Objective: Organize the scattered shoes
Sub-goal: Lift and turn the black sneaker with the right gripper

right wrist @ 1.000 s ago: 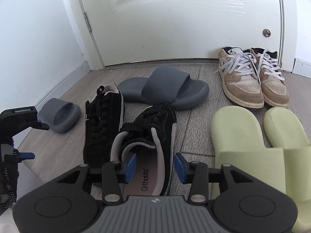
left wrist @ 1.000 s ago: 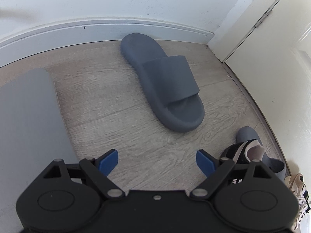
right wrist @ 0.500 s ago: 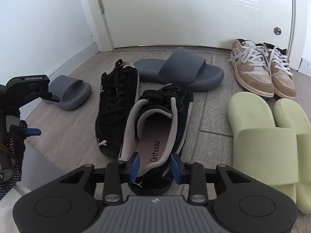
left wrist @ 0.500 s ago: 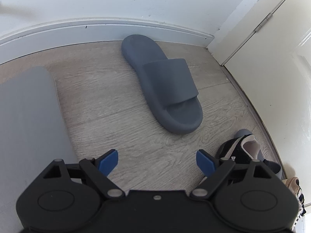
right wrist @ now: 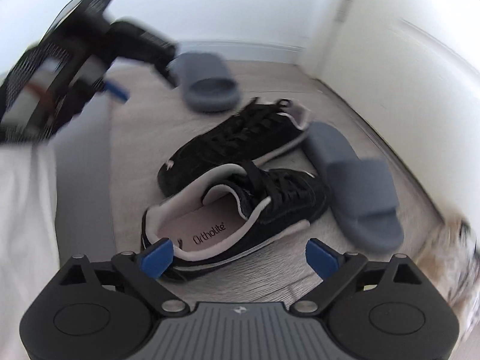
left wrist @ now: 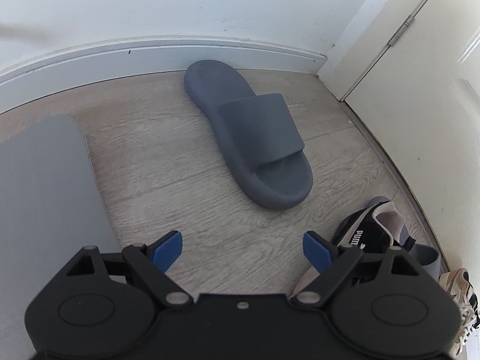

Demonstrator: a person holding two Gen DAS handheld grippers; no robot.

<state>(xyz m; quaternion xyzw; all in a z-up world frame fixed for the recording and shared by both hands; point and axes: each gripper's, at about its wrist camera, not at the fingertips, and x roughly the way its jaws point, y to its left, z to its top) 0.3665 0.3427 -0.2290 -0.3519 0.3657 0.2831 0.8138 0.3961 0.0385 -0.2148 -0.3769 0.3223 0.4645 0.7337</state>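
A dark grey slide point(left wrist: 249, 138) lies on the wood floor by the skirting board, ahead of my open, empty left gripper point(left wrist: 243, 250). A black Puma sneaker point(left wrist: 369, 234) shows at its right. In the right wrist view my right gripper point(right wrist: 240, 258) is open and empty, just behind the heel of a black sneaker point(right wrist: 237, 213) lying apart from it. Its mate point(right wrist: 240, 141) lies behind it. A second grey slide point(right wrist: 354, 180) lies to the right, the first slide point(right wrist: 207, 84) further back. The left gripper point(right wrist: 69, 57) appears blurred at upper left.
A grey mat point(left wrist: 45, 204) covers the floor at the left. A white door point(left wrist: 426, 90) and frame stand to the right. A beige sneaker point(left wrist: 462, 303) sits by the door, blurred in the right wrist view point(right wrist: 444, 258).
My right gripper opened, letting go of the black sneaker, and swung left so the view is blurred. The left gripper drifted slightly; the grey slide stayed put.
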